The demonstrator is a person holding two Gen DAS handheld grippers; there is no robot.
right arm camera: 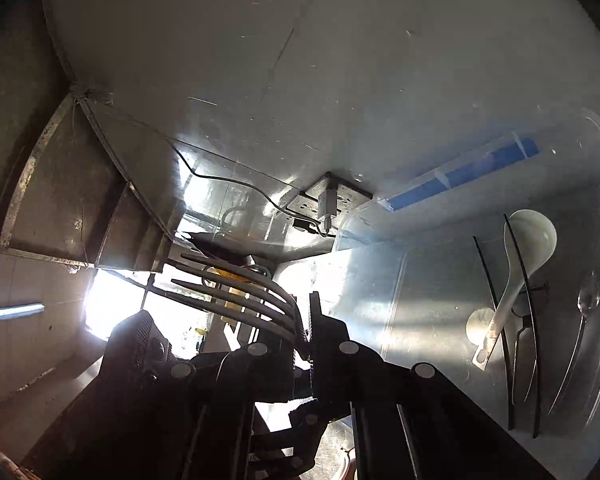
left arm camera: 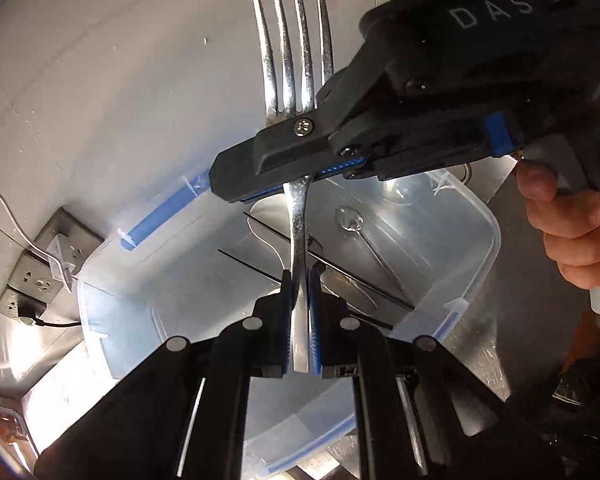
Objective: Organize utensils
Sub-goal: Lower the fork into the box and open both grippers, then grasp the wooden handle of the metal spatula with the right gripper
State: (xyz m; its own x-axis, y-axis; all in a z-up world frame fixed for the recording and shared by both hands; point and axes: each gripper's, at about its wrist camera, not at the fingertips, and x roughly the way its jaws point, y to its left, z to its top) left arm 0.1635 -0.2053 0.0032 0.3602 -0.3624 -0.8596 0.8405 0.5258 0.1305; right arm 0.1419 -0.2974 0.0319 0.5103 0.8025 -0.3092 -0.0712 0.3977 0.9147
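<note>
- Left wrist view: the left gripper (left arm camera: 300, 320) has its jaws pinching the handle of a shiny four-tined steel fork (left arm camera: 292, 60), and the right gripper (left arm camera: 300, 176) clamps its neck, above a clear plastic bin with blue clips (left arm camera: 488, 240).
- Right wrist view: the tines sweep left from the right gripper's pinching jaws. With two grips fighting, a twist could lever the fork loose.
</note>
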